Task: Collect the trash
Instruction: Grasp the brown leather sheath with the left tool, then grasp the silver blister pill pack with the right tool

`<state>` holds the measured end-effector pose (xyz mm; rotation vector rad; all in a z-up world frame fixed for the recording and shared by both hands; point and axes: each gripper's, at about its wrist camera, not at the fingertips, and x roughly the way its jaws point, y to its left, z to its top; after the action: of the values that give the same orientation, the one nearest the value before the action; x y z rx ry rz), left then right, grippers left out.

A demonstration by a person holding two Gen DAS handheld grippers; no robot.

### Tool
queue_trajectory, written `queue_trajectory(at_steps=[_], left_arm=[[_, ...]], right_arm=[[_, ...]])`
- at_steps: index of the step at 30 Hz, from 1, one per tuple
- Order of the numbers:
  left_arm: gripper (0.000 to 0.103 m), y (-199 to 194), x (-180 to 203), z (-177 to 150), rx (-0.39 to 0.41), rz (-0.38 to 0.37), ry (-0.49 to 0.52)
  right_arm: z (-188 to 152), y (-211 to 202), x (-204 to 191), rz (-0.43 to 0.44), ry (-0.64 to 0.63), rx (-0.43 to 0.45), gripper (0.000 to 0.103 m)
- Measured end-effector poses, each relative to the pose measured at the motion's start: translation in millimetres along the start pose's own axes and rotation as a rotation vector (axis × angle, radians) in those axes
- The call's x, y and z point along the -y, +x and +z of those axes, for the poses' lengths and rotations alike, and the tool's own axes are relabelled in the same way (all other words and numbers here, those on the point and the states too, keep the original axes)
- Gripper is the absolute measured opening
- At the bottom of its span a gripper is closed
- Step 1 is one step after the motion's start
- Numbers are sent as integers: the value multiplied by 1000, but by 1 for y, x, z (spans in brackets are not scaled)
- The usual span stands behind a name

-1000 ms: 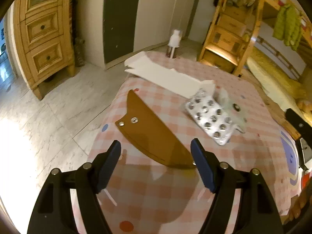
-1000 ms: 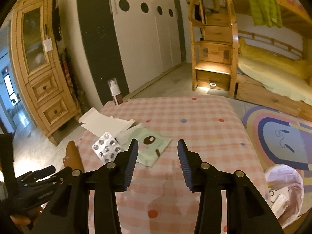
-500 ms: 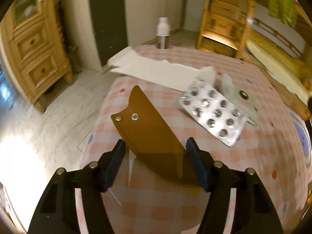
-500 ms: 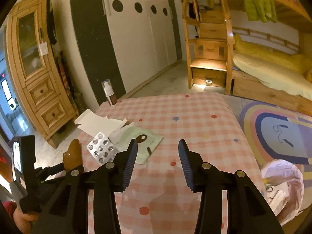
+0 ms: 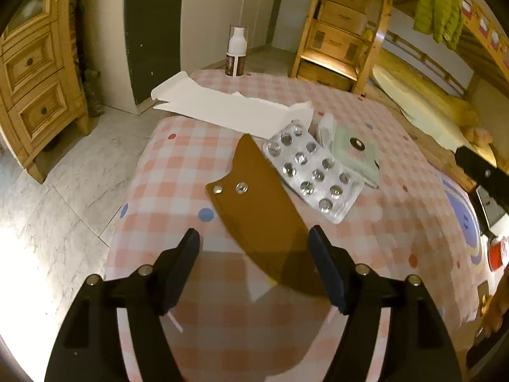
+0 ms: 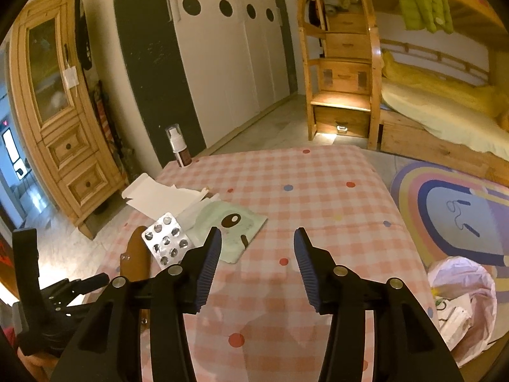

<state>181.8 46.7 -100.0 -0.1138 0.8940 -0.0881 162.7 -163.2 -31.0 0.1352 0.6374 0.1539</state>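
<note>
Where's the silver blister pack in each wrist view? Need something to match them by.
Left wrist: blister pack sits right of centre, above the open left gripper, beside the brown sheath.
Right wrist: blister pack is left of centre, just left of the open right gripper, overlapping the green packet.
Shared landmark: pump bottle at the table's far edge.
</note>
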Motion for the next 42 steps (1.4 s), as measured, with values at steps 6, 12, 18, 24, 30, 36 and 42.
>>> queue_trajectory(at_steps=[6, 12, 18, 24, 30, 36, 42], left_arm=[[69, 20, 19, 12, -17, 82, 16], [69, 22, 23, 10, -29, 161, 49], [65, 5, -2, -1, -43, 108, 28], [68, 10, -2, 3, -29, 92, 24], [53, 24, 6, 16, -14, 163, 69], [52, -4, -14, 13, 37, 129, 20], [52, -19, -30, 16, 72, 138, -25]], right_arm=[[0, 4, -5, 2, -11, -10, 50], [-3, 5, -6, -2, -27, -19, 51], [-2, 4, -5, -10, -38, -22, 51], [-3, 8, -8, 5, -16, -25, 51], [-8, 17, -27, 34, -73, -63, 51], [-13, 28, -34, 89, -93, -124, 60], [-21, 54, -61, 118, -180, -213, 62]])
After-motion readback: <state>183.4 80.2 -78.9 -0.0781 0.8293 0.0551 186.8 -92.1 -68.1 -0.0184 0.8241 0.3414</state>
